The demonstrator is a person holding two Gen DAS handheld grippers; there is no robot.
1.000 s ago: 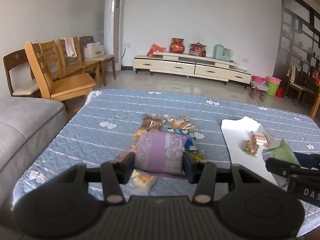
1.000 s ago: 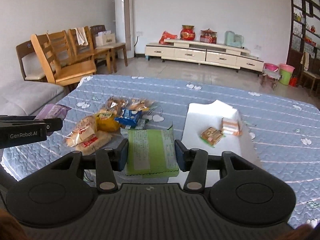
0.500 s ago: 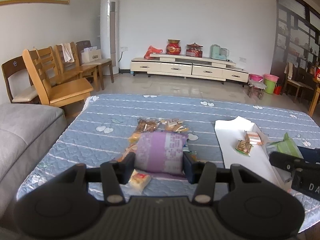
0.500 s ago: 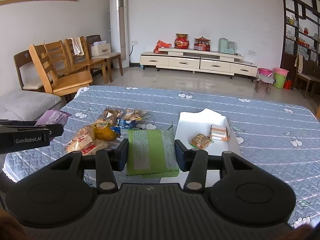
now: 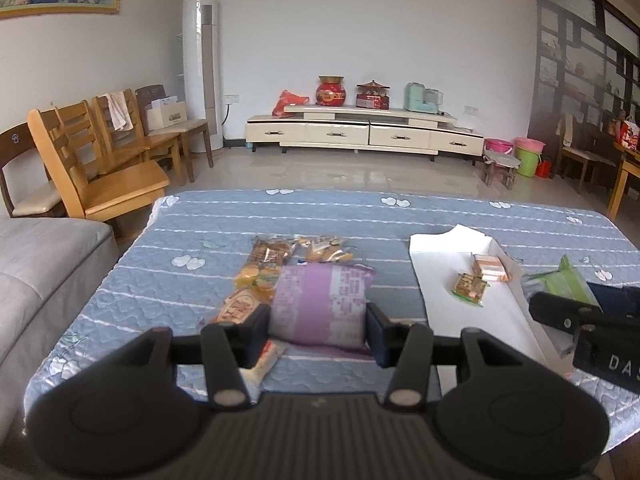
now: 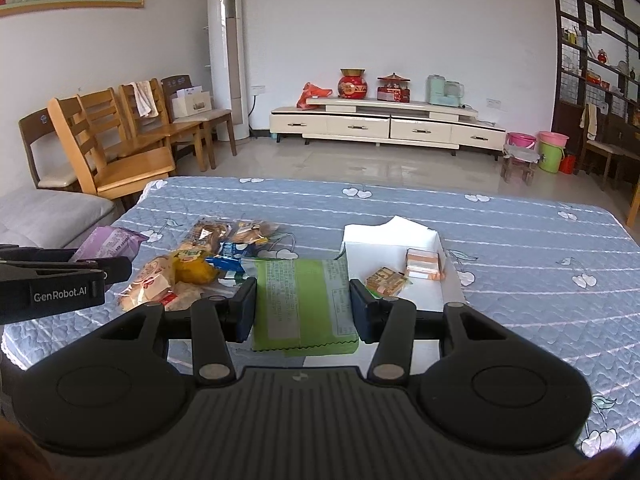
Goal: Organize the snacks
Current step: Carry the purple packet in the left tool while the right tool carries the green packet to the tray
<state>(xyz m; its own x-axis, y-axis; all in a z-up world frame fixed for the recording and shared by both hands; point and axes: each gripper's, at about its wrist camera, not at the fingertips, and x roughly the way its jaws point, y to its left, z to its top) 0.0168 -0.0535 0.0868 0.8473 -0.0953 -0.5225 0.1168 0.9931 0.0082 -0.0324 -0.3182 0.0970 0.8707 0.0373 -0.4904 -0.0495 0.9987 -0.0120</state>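
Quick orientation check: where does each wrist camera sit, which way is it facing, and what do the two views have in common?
Left wrist: on the left gripper, facing across the table toward the TV cabinet; its fingers clamp a purple packet; right gripper at right edge.
Right wrist: on the right gripper, same facing; fingers clamp a green packet; left gripper at left edge.
Shared: snack pile, white box, blue quilted cloth.

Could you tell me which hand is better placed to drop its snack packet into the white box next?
Right. Its tool holds the green packet at the white box; the left tool with the purple packet sits over the snack pile.
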